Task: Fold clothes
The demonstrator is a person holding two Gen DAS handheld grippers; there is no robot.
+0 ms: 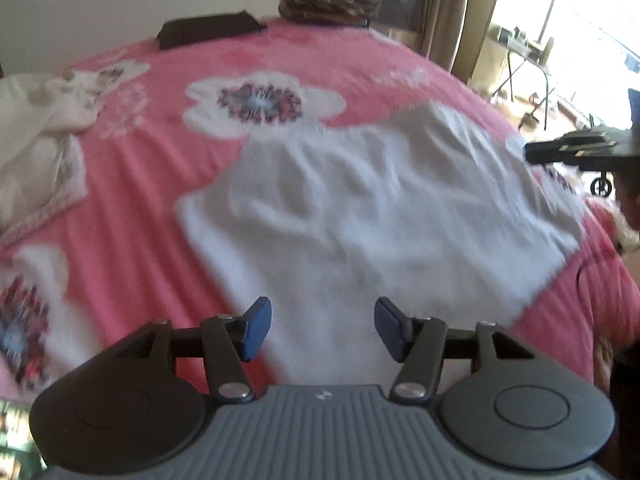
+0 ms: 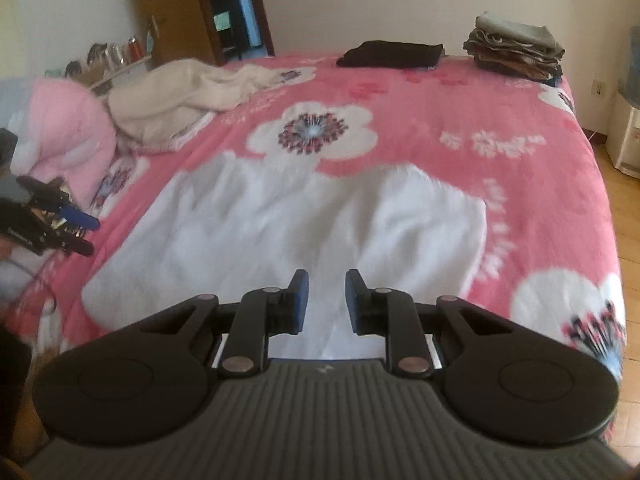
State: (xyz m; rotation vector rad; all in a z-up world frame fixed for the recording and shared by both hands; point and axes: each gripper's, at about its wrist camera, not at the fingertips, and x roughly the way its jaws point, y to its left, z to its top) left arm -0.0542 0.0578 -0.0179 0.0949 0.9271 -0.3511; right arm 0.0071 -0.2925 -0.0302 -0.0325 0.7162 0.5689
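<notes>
A white garment [image 1: 380, 208] lies spread flat and wrinkled on the pink flowered bedspread [image 1: 160, 160]. In the right wrist view the same white garment [image 2: 280, 232] fills the near middle of the bed [image 2: 440, 112]. My left gripper [image 1: 323, 328] hovers open above the garment's near edge, nothing between its blue pads. My right gripper [image 2: 327, 300] is also open and empty, over the garment's near edge. Each gripper shows at the side of the other's view: the right one [image 1: 576, 148] at the right edge, the left one [image 2: 56, 220] at the left edge.
A cream garment [image 2: 180, 92] lies crumpled at the bed's far left, beside a pink pillow [image 2: 68, 136]. A folded black item [image 2: 392, 54] and a stack of folded clothes [image 2: 516, 48] sit at the far edge. Wooden floor [image 2: 628, 216] lies to the right.
</notes>
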